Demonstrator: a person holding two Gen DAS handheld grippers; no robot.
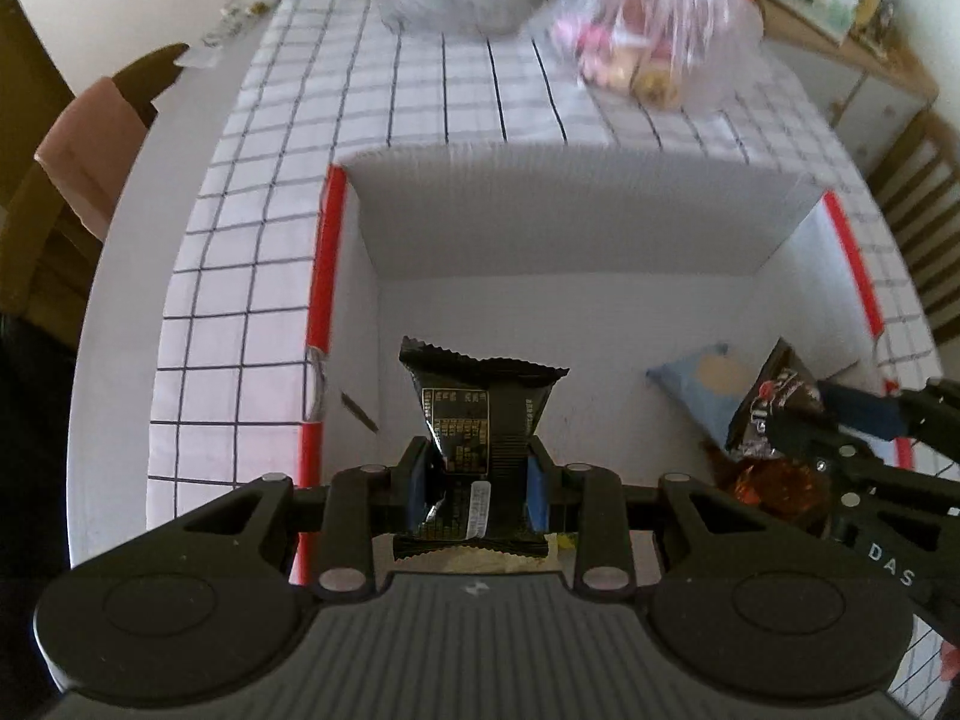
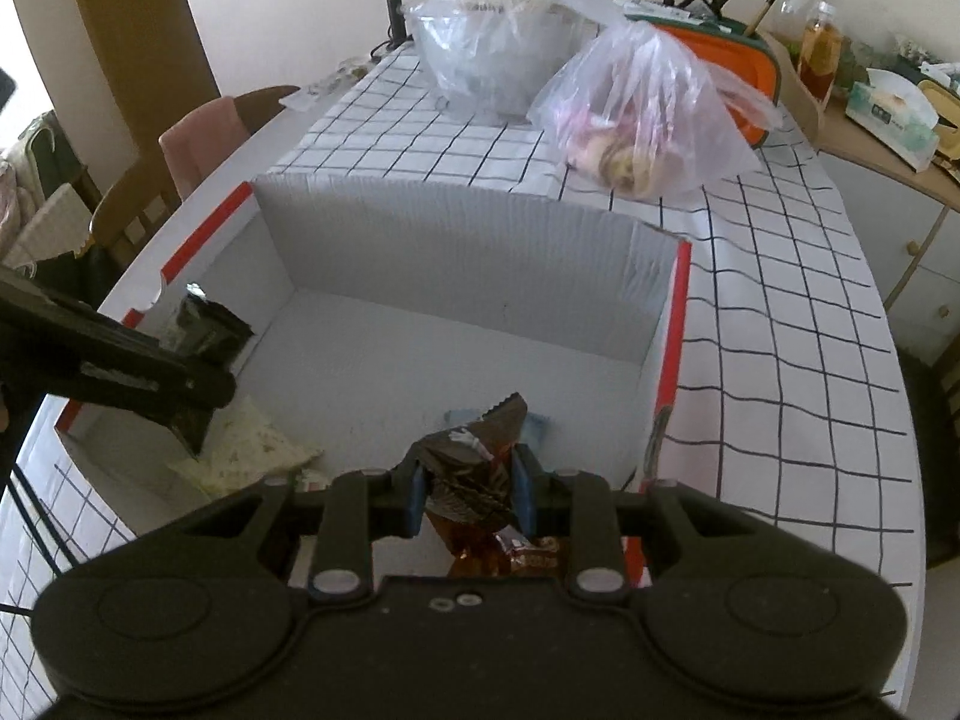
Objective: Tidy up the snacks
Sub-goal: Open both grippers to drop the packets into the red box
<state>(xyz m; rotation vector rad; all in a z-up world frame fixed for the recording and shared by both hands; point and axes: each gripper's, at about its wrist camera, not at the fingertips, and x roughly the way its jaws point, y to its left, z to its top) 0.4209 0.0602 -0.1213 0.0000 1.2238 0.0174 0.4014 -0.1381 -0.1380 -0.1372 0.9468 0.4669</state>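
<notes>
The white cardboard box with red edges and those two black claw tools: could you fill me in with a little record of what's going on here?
Setting: white cardboard box with red edges on a black-grid white tablecloth
Left gripper: jaws shut on a black foil snack packet, above the box
Right gripper: jaws shut on a brown crinkled snack wrapper, above the box
Already in box: pale floral packet, light blue packet
Behind box: clear plastic bag of pink-wrapped treats

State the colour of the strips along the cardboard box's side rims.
Red, on the white box; the strips show best in the left wrist view.
</notes>
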